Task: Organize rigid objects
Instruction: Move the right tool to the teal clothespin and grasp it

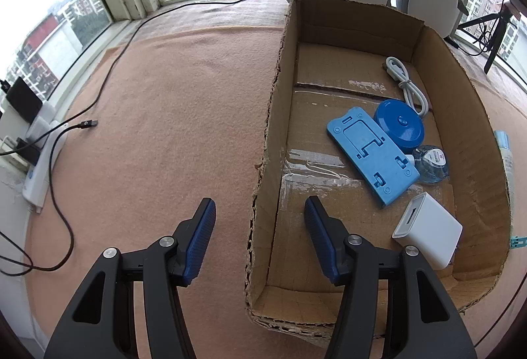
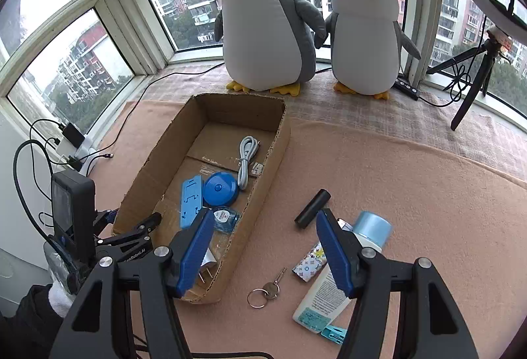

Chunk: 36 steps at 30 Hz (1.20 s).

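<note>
Left wrist view: nearest, low in frame, left gripper [image 1: 260, 210], jaws spread wide and empty, straddling torn near-left wall of cardboard box [image 1: 268, 141]. Inside box, right of centre: white charger block [image 1: 428, 232], blue phone stand [image 1: 370, 153], blue round case [image 1: 400, 125], white cable [image 1: 406, 80] farther back. Wide bare pink blanket [image 1: 158, 115] across left half, black cable [image 1: 87, 123] at its left edge.

Right wrist view: nearest, bottom centre, right gripper [image 2: 263, 227], jaws apart, holding nothing. Between them on the blanket: keys [image 2: 265, 291], patterned lighter [image 2: 308, 265], white bottle [image 2: 332, 289], black cylinder [image 2: 313, 209]. Box left of centre; open blanket at right.
</note>
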Tool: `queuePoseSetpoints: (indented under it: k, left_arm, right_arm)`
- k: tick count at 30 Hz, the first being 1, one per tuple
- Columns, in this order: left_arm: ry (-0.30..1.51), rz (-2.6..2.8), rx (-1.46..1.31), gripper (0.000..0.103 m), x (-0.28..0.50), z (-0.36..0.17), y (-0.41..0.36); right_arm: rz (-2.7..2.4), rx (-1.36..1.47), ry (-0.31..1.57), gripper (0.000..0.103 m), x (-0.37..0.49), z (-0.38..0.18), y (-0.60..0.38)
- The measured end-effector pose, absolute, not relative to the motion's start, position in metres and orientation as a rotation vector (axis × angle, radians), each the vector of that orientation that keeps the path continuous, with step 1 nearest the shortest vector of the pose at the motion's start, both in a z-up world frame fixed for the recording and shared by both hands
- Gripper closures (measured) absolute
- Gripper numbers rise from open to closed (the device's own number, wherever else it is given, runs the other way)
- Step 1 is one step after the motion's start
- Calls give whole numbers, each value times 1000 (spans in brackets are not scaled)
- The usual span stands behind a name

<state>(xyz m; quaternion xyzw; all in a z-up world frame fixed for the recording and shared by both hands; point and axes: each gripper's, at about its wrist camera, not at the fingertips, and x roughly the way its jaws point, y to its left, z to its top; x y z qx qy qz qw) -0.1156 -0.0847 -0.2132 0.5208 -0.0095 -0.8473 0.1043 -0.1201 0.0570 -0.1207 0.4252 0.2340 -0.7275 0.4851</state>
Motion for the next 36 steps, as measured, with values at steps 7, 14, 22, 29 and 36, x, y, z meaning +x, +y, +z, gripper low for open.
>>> queuePoseSetpoints:
  k: [7,14,22,29,36]
  left_arm:
    - [-47,-2499,1537,46,-116,-213,-85]
    - [-66,-2499,1537,46,-116,-213,-85]
    - [-75,-2496,1537,46,-115,-213,-85]
    - [-86,-2487,1534,46,-116,-213,-82]
    - [-90,-2482,1532,46,-116,-213,-82]
  right_arm:
    - [-1873,1054,551,42,-143,-115,108]
    - [-1949,1115,514,43,-169,-125,136]
    - [-1938,1174,605,51,-183,-149,156]
    - [-1811,1188,782,66,-171,-172,164]
    - [-1632,1134,1005,69,-138,-188,163]
